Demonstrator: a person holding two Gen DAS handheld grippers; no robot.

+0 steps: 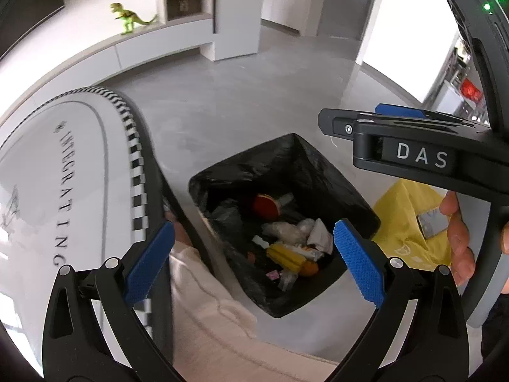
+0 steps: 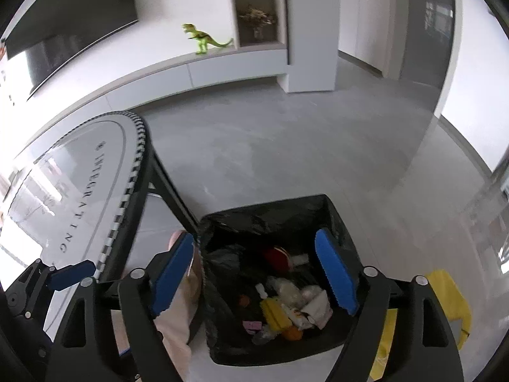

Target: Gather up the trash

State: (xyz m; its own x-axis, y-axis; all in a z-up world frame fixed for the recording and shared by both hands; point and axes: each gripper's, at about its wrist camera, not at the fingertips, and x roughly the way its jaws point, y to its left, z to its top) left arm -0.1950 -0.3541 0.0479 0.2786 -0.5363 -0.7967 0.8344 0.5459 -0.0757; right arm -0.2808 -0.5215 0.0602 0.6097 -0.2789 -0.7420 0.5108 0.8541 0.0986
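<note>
We see left tongs [image 1: 254, 254] released, empty | right tongs [image 2: 254, 280] released, empty | bin [image 2: 343, 219] with black liner on floor beside worktop [image 2: 79, 175] | trash [image 2: 286, 305] inside bin | yellow bag [image 1: 404, 222] beside bin

Black grippers [image 1: 251, 264] with blue ribbed pads [image 1: 149, 264] — silver rivets, white "DAS" lettering, cream trousers [image 1: 206, 293].

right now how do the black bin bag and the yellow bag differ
The black bin bag lines the bin and stands open, holding trash; the yellow bag lies slumped on the floor beside it. One is dark and glossy, the other bright with faint print. Both look like thin plastic.
</note>
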